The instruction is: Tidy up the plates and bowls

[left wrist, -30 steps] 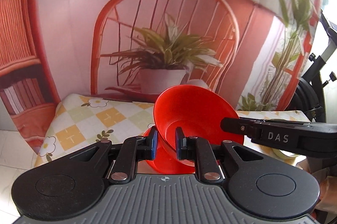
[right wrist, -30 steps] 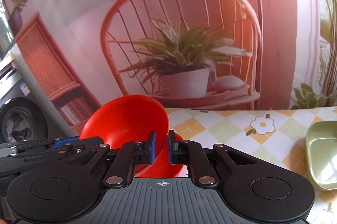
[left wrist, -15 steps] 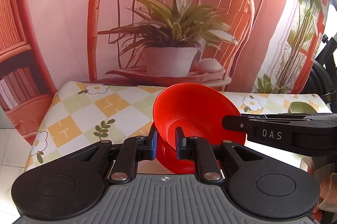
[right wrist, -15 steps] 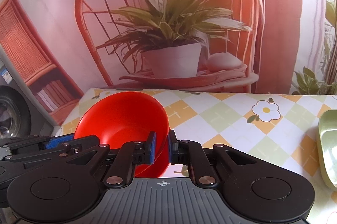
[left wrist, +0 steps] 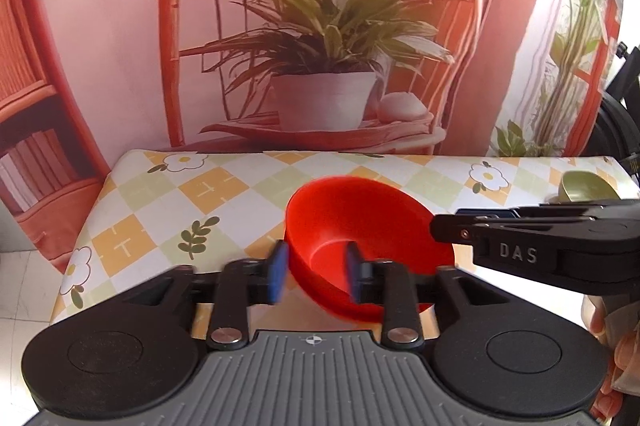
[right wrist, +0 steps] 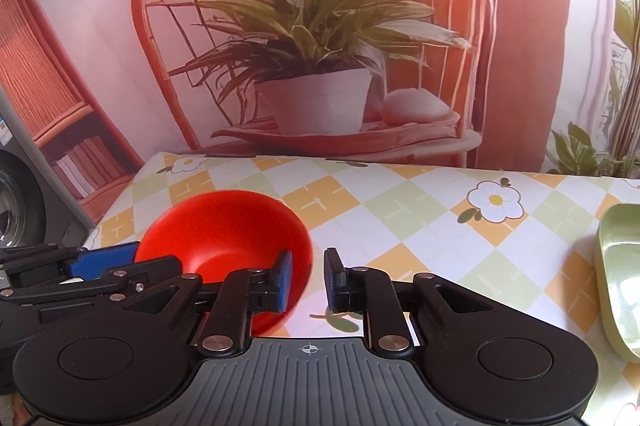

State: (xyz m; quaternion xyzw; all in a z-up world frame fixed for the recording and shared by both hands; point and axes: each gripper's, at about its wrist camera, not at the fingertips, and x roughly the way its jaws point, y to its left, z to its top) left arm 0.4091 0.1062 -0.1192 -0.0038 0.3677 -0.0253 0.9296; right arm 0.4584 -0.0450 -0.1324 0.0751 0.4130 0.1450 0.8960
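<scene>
Bowl (left wrist: 362, 238) in red is sitting near the table's (left wrist: 224, 185) left front edge, its near rim straddled by the parted left gripper (left wrist: 313, 276), while the released right gripper (right wrist: 307, 280) is hanging just right of it, nearer the green dish (right wrist: 618, 282).

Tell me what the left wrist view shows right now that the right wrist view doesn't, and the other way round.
Only the left wrist view shows the left gripper head-on, open, its fingers straddling the near rim of the red bowl, plus a small green bowl at the table's far right edge. Only the right wrist view shows the right gripper head-on, open, with one finger inside the bowl's rim, and a pale green dish at right. Both share the red bowl, the checked floral tablecloth and the plant-and-chair backdrop.
</scene>
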